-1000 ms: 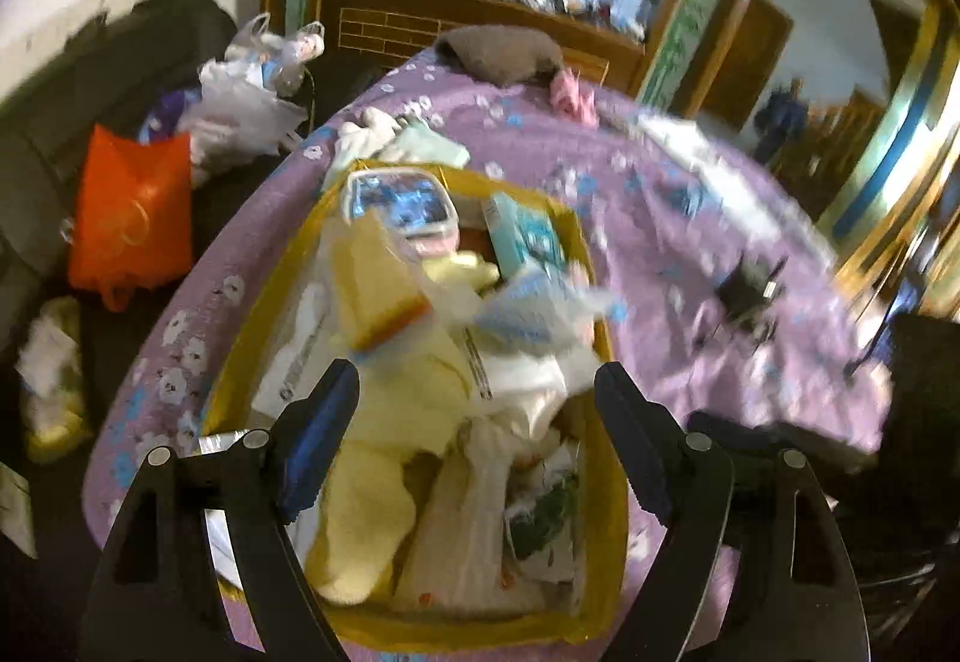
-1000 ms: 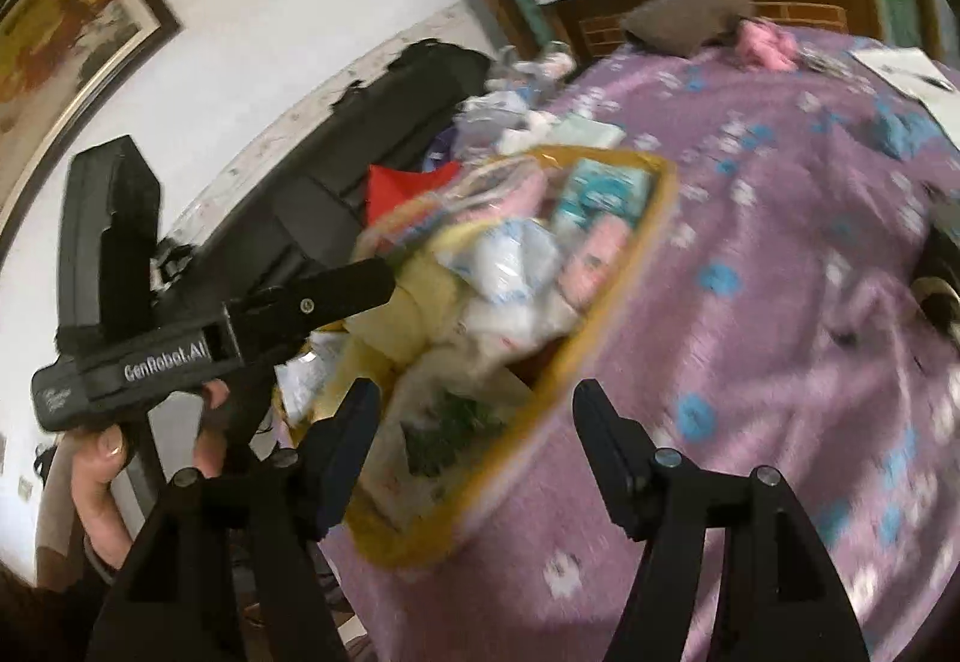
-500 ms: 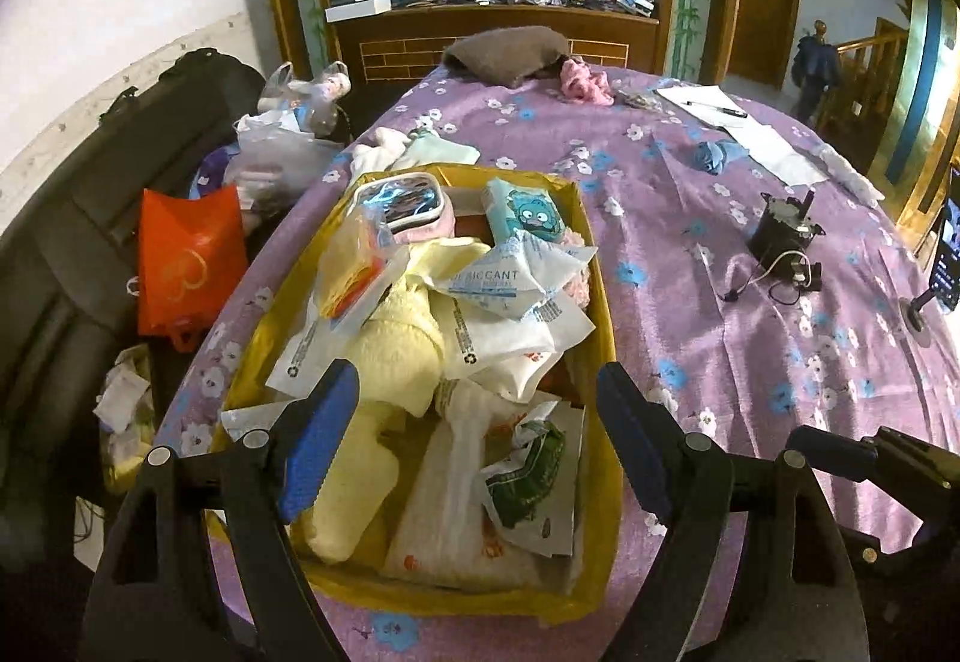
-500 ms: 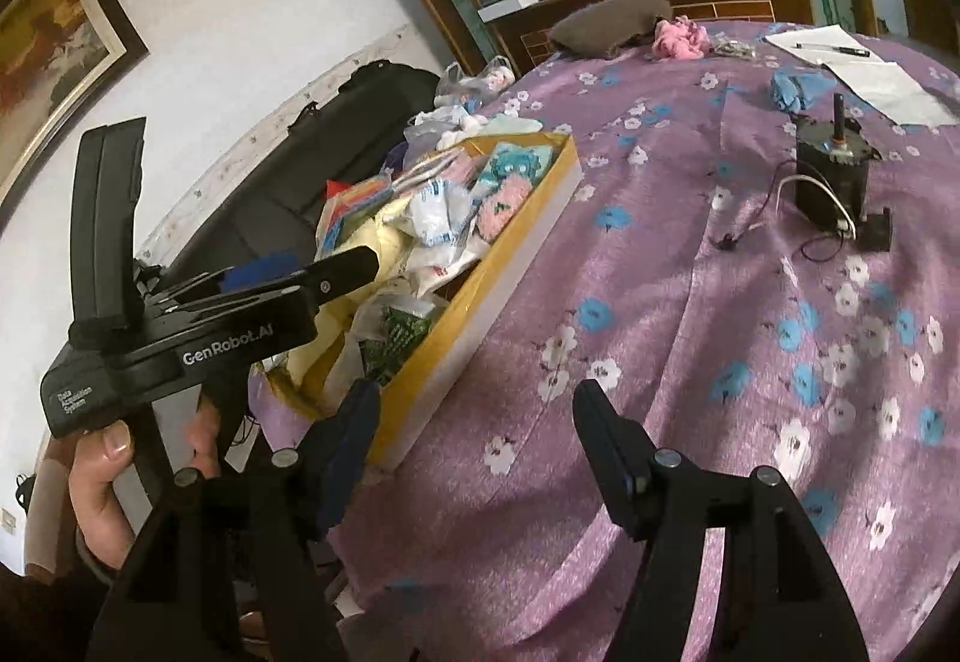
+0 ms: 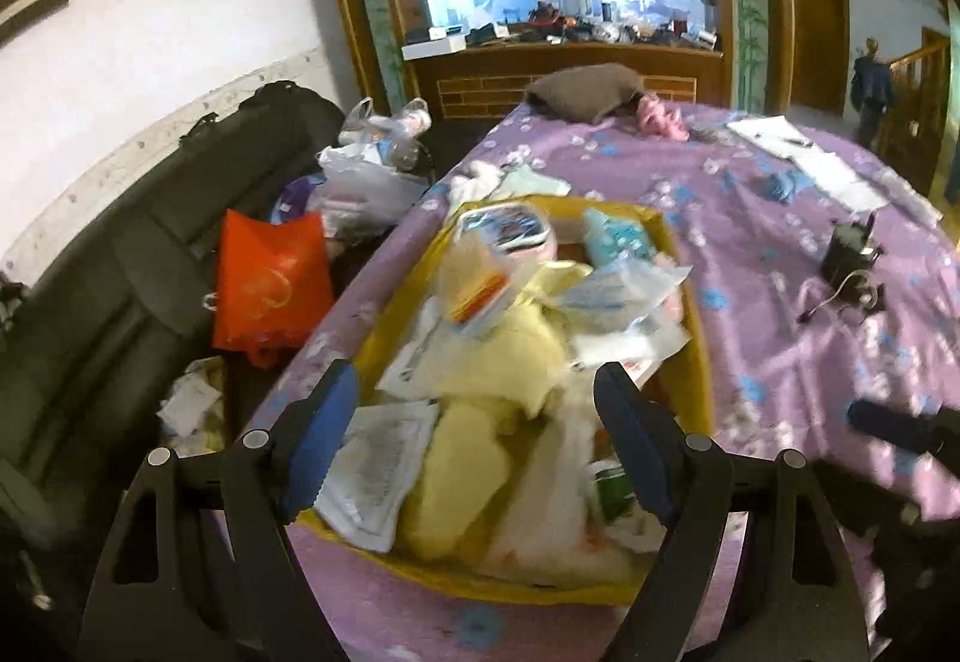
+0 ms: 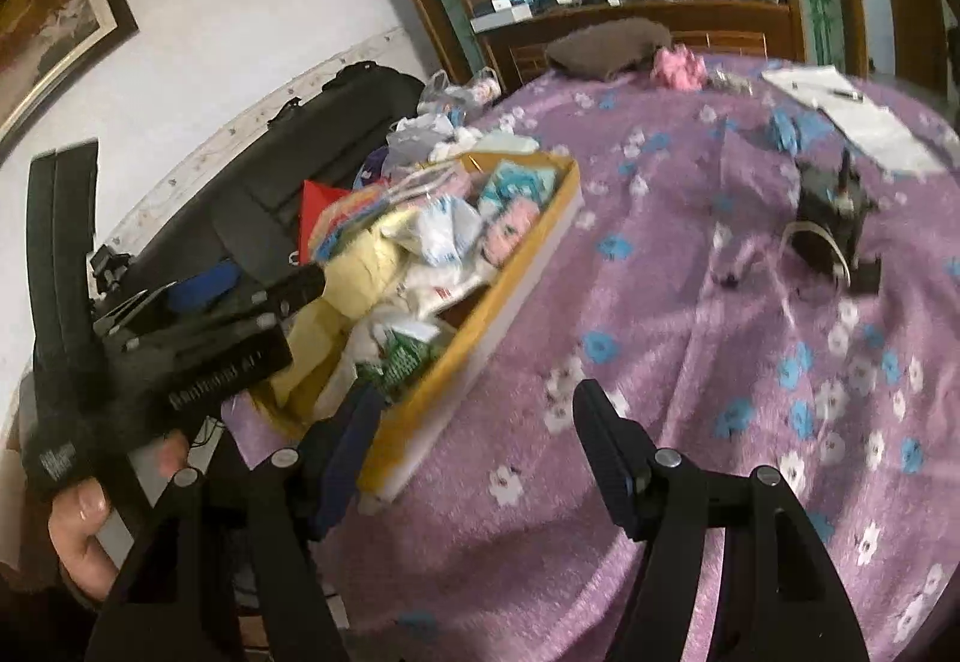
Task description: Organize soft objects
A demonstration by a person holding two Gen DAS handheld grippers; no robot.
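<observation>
On the purple flowered tablecloth (image 5: 780, 362) we see a shallow yellow cardboard tray (image 5: 699, 338) heaped with soft things: a pale yellow fleecy cloth (image 5: 516, 356), white plastic packets (image 5: 618, 296) and a teal pouch (image 5: 612, 239). Our left gripper (image 5: 477, 434) hovers above it, jaws apart and empty; our right gripper (image 6: 480, 434) is likewise spread, just beside the tray.

- The tray (image 5: 699, 326) is lying on the table (image 5: 780, 362), along its left edge, with cloths and packets (image 5: 516, 350) piled in it.
- The motor (image 5: 849, 254) is sitting right of the tray.
- The cushion (image 5: 585, 89) is lying beyond the tray, at the far end.
- The bag (image 5: 270, 281) is leaning left of the tray, off the table.
</observation>
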